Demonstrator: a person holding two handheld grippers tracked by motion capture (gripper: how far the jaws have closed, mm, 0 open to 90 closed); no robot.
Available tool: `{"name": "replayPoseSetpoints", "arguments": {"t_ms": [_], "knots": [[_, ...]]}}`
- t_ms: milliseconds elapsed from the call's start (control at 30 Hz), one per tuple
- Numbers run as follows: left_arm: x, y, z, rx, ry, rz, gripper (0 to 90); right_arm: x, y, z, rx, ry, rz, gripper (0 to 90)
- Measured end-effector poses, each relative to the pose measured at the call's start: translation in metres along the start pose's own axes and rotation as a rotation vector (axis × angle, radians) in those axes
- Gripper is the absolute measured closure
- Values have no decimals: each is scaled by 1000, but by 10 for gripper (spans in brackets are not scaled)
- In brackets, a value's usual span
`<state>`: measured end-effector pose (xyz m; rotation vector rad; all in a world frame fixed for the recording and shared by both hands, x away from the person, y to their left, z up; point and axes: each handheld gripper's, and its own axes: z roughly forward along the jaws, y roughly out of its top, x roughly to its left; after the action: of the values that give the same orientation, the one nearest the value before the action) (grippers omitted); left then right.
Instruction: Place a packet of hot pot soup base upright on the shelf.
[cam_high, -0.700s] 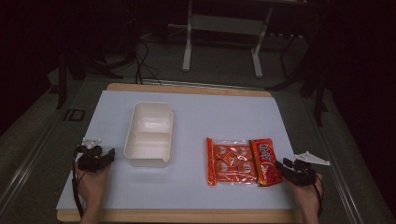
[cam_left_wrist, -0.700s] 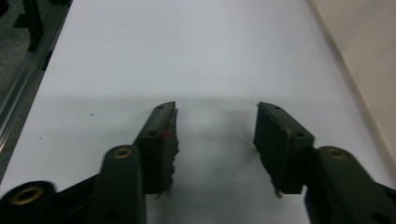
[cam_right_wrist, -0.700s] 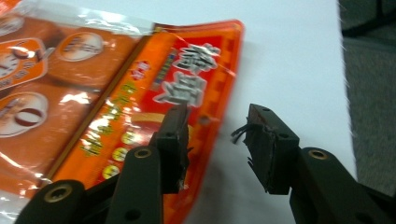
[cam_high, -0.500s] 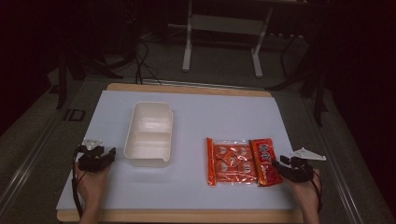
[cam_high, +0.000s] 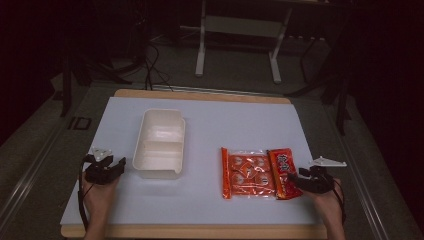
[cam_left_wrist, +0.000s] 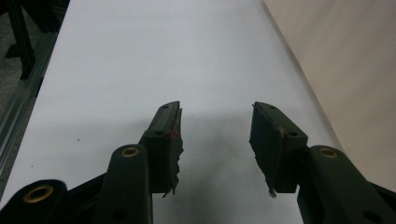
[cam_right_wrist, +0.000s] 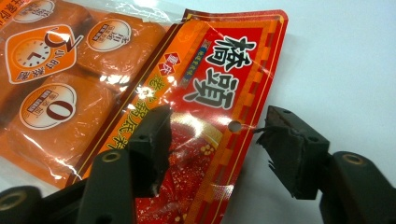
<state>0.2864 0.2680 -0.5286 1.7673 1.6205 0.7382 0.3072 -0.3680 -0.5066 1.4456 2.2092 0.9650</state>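
Observation:
An orange snack packet (cam_high: 255, 172) with a red header lies flat on the white table top (cam_high: 240, 120), right of centre. My right gripper (cam_high: 293, 178) is at the packet's red end. In the right gripper view its jaws (cam_right_wrist: 217, 123) stand open astride the header's edge (cam_right_wrist: 219, 84), one jaw over the printed foil and the other over bare table, with neither pressing on it. A white two-compartment container (cam_high: 160, 142) sits left of centre. My left gripper (cam_high: 117, 166) rests just left of it, open with nothing between its jaws (cam_left_wrist: 215, 116), and the container's wall (cam_left_wrist: 355, 70) rises close beside it.
The table's wooden front edge (cam_high: 200, 231) runs just below both hands. A metal rail (cam_high: 30, 165) borders the left side. Behind the table, a stand's legs (cam_high: 240, 45) and cables lie on the dark floor.
My right gripper has edged left, so its jaws now reach over the packet's red end. The left gripper, container and packet have not moved.

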Motion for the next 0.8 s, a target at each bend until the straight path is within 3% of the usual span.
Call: {"name": "replayPoseSetpoints", "arguments": {"t_ms": [100, 133, 300, 367, 467, 633, 667, 767, 800], "knots": [[0, 0, 0, -3, 1, 7, 530, -1, 0, 1, 4, 3, 5, 393], [-1, 0, 0, -2, 4, 11, 529, -3, 1, 3, 9, 37, 30, 368], [-1, 0, 2, 18, -4, 15, 523, -7, 1, 11, 25, 70, 35, 332], [-1, 0, 3, 18, -4, 11, 522, -10, 1, 14, 38, 65, 52, 324], [-1, -1, 2, 19, -2, 9, 521, -15, 1, 18, 65, 94, 84, 308], [-1, -1, 3, 19, -1, 9, 521, -18, 1, 21, 69, 132, 112, 337], [-2, -1, 3, 19, -2, 10, 521, -19, 2, 22, 67, 173, 121, 349], [-2, -1, 3, 17, 1, 12, 521, -18, 2, 22, 72, 180, 115, 367], [-2, -1, 2, 19, 1, 14, 521, -17, 4, 22, 70, 213, 115, 401]]}}
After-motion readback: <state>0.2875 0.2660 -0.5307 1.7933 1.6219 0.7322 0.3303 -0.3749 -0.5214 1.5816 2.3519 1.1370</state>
